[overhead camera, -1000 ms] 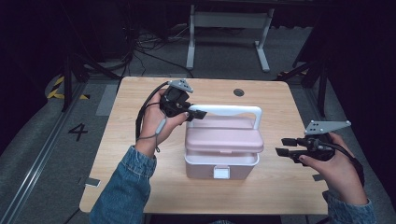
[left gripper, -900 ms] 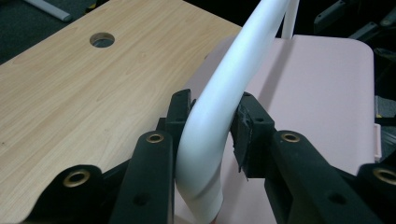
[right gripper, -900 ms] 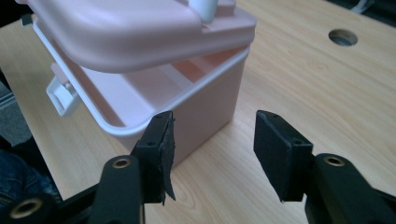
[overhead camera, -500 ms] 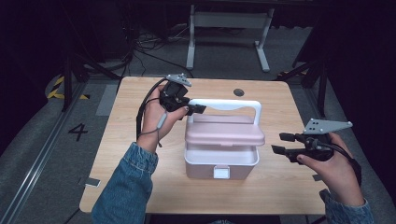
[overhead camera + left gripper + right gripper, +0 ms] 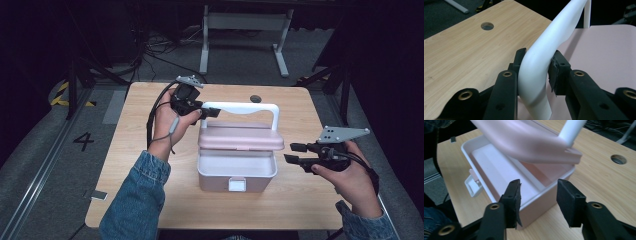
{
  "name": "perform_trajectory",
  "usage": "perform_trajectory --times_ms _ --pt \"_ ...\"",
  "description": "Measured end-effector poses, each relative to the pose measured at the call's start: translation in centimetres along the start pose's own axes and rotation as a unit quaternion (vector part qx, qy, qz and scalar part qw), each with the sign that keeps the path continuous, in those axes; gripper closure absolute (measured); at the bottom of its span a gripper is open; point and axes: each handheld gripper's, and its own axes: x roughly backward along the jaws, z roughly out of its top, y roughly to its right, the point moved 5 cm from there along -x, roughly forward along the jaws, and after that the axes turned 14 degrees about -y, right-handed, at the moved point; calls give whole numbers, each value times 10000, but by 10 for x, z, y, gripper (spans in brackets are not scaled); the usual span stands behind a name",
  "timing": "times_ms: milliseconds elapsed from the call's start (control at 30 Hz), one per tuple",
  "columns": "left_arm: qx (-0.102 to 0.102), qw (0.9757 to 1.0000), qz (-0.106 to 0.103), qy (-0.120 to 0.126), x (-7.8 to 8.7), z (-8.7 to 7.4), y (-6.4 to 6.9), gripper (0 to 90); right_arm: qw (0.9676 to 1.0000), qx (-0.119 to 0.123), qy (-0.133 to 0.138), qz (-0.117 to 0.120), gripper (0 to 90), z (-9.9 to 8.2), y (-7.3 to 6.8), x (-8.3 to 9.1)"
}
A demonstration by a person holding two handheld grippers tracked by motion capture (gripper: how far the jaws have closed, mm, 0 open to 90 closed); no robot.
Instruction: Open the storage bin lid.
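Observation:
A pale pink box [image 5: 235, 176] stands mid-table, its front latch [image 5: 236, 185] hanging loose. My left gripper [image 5: 207, 112] is shut on the left corner of the white handle [image 5: 240, 106] and holds the pink lid [image 5: 240, 138] tilted up off the box. The left gripper view shows both pads pressed on the handle [image 5: 536, 75]. To the right of the box, my right gripper [image 5: 292, 153] is open and points at its right end. Its jaws have just been closing, with nothing gripped. In the right gripper view the box corner [image 5: 536, 207] lies beyond the right gripper [image 5: 539, 195], under the raised lid [image 5: 524, 142].
The wooden table [image 5: 150, 200] has a round cable hole [image 5: 255, 99] behind the box. A small grey tag [image 5: 98, 195] lies near the front left corner. Dark floor, cables and a metal stand [image 5: 245, 30] lie beyond the far edge.
The lid has lifted from resting on the box to standing open, raised by the handle in my left gripper. The right gripper stays beside the box.

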Motion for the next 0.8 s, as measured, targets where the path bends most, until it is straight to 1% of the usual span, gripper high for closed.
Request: perform_trajectory --times_ms 33,67,100,200,300,333,400,433,567,600,700,800 --pt "6 10000 22 -7 0 1 -1 712 9999 31 -3 100 598 2 -3 -3" --pt "6 10000 22 -7 0 1 -1 712 9999 42 -1 139 607 3 -4 -5" --pt "41 10000 28 -13 0 2 -2 712 9998 42 34 212 635 4 -5 -7" --pt "55 10000 35 -5 -1 3 -3 712 9990 49 218 385 732 7 -6 -12" --pt "49 10000 23 -1 -1 3 -4 712 9970 7 461 618 844 10 -5 -18" --pt "49 10000 23 -1 -1 3 -4 712 9970 7 461 618 844 10 -5 -18" --pt "67 10000 18 17 -1 3 -4 712 9955 -47 589 745 891 11 -4 -22" --pt "57 10000 24 -1 -1 3 -4 712 9938 -78 728 841 900 12 -3 -26" --pt "81 10000 5 -7 -1 4 -5 712 9908 -68 1045 852 900 16 -2 -29" --pt "81 10000 5 -7 -1 4 -5 712 9908 -68 1045 852 900 16 -2 -29" --pt "93 10000 7 14 -1 5 -7 712 9896 -40 1210 770 900 19 -2 -29" --pt "124 9999 47 39 -2 5 -7 694 9892 -12 1305 665 900 20 -1 -29"
